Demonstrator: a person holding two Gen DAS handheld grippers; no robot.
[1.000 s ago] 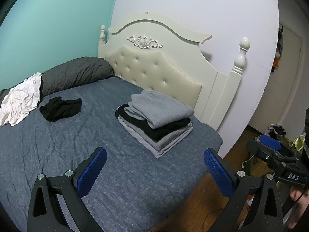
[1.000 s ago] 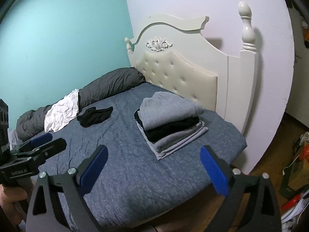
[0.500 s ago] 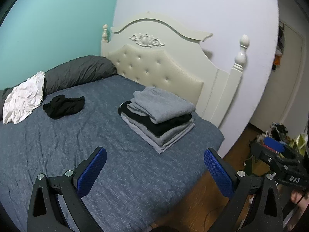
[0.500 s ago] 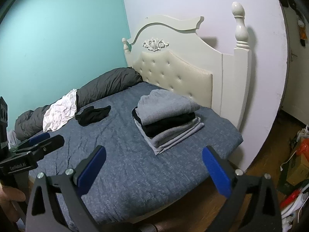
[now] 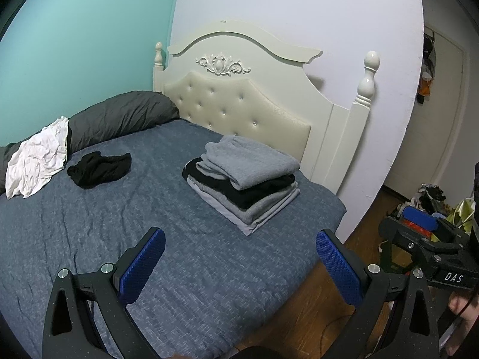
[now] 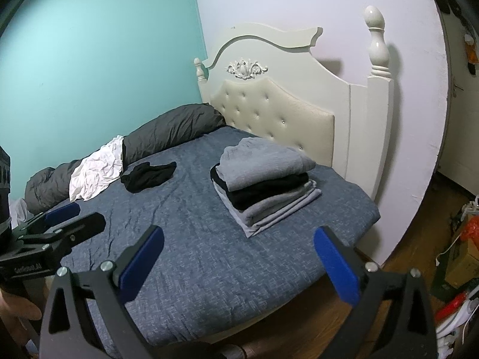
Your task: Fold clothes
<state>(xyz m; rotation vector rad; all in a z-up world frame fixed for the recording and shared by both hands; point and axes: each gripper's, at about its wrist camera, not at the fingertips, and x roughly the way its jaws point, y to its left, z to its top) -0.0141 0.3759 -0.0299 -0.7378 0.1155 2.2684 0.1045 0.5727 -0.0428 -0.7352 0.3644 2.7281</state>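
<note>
A stack of folded grey and black clothes (image 5: pixel 242 185) (image 6: pixel 263 191) rests on the blue bed (image 5: pixel 89 239) (image 6: pixel 194 254) near the headboard. Farther left lie a crumpled black garment (image 5: pixel 100 169) (image 6: pixel 149 176) and a crumpled white garment (image 5: pixel 37 157) (image 6: pixel 95 172), the white one draped over a dark grey duvet roll. My left gripper (image 5: pixel 239 264) hovers open over the bed's near corner, holding nothing. My right gripper (image 6: pixel 238 261) is open and empty too, well short of the stack. Each gripper shows at the edge of the other's view.
A cream tufted headboard (image 5: pixel 239 107) with tall posts backs the bed against a white wall. The dark duvet roll (image 5: pixel 119 119) lines the teal wall. Wooden floor (image 6: pixel 419 215) lies to the right, with clutter (image 5: pixel 431 206) and boxes (image 6: pixel 464 257) near a door.
Both grippers have pulled back a little from the bed, so the stack looks slightly smaller and farther. Both stay open and the clothes have not moved.
</note>
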